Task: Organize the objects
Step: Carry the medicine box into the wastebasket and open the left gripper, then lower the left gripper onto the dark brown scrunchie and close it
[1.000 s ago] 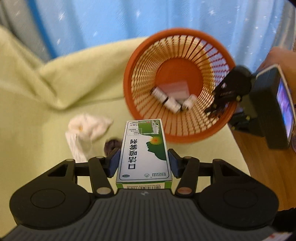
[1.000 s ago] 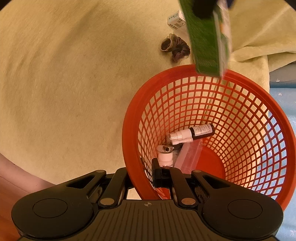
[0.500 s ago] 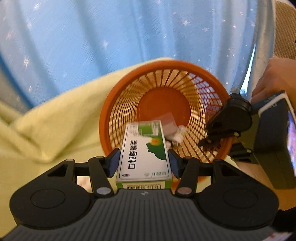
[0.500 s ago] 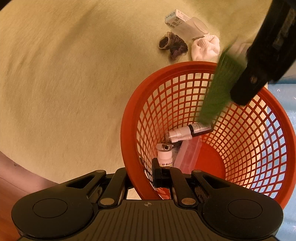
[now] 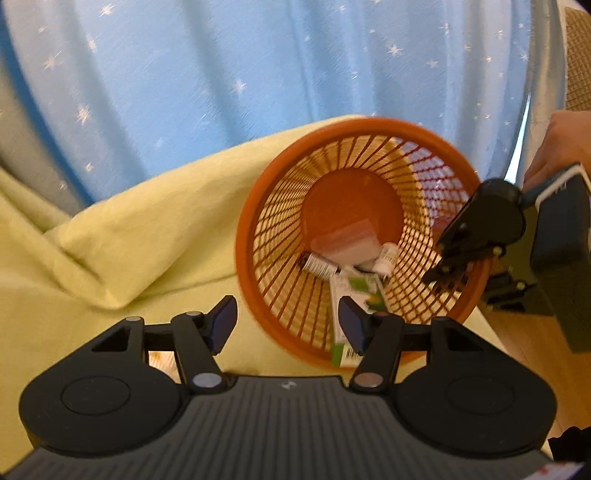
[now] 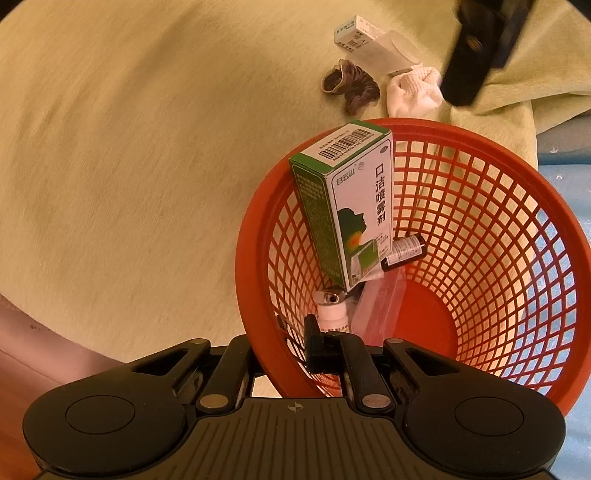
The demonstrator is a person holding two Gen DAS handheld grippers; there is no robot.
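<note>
The orange basket [image 5: 258, 280] [image 6: 498, 155] is tilted on the yellow-green blanket. The green-and-white medicine box [image 6: 347, 206] [image 5: 351, 295] leans inside it against the near wall, on top of a dark bottle [image 6: 406, 251] [image 5: 319, 264], a white bottle [image 6: 332, 314] [image 5: 386, 258] and a clear zip bag [image 6: 380, 306] [image 5: 347, 240]. My left gripper [image 5: 288, 325] is open and empty just outside the basket rim. My right gripper [image 6: 291, 354] is shut on the basket's rim; it also shows in the left wrist view [image 5: 476, 240].
On the blanket [image 6: 147, 147] beyond the basket lie a brown hair scrunchie [image 6: 351, 86], a white cloth [image 6: 413, 92], a small white box [image 6: 356, 33] and a clear cup [image 6: 400, 46]. A blue star-print curtain [image 5: 258, 74] hangs behind. Wooden floor [image 5: 524, 350] shows at right.
My left gripper opened and let go of the medicine box, which dropped into the basket. The left gripper then drew back from the rim. The right gripper kept its hold.
</note>
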